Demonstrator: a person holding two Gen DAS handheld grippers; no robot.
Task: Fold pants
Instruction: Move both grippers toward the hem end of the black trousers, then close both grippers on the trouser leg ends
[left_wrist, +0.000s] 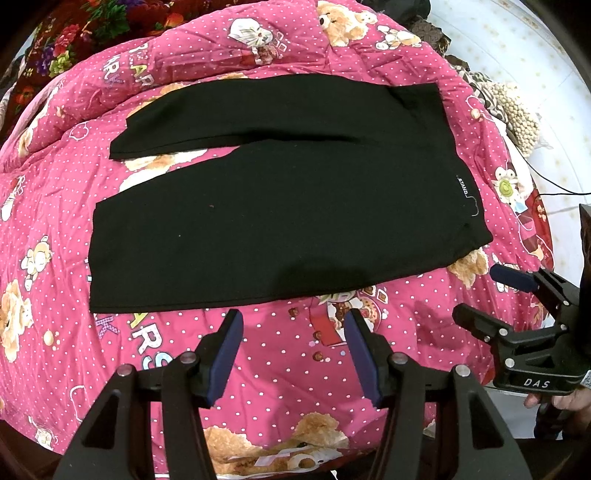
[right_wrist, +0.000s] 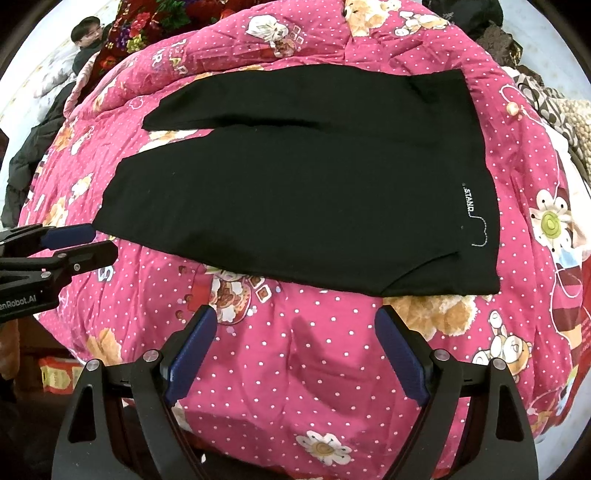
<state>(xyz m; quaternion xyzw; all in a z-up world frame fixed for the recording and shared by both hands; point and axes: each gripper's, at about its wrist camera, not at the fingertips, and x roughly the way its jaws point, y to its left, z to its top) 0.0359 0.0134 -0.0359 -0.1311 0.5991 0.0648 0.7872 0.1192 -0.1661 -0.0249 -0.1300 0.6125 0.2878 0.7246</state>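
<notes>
I had the black pants (left_wrist: 280, 192) laid flat on the pink bear-print quilt (left_wrist: 280, 369) of the bed, straight ahead of both grippers and not touched by either. Their long axis ran left to right across my view: waistband at the right, the two legs reaching to the left with a narrow wedge of quilt showing between the hems. The left gripper (left_wrist: 291, 354) stood with its blue pads wide apart and empty, just short of the near edge of the near leg; the right gripper (right_wrist: 295, 358) was likewise spread and empty, nearer the waistband corner. So I judged the right hand better placed for the waist end and the left for the hem end. White stitched lettering near the waistband (right_wrist: 471, 203) read "STAND." with a looped thread line after it. The right gripper's body (left_wrist: 535, 382) carried "DAS"; the left one's body (right_wrist: 22, 301) showed "enRobot.AI", its start cut off.
</notes>
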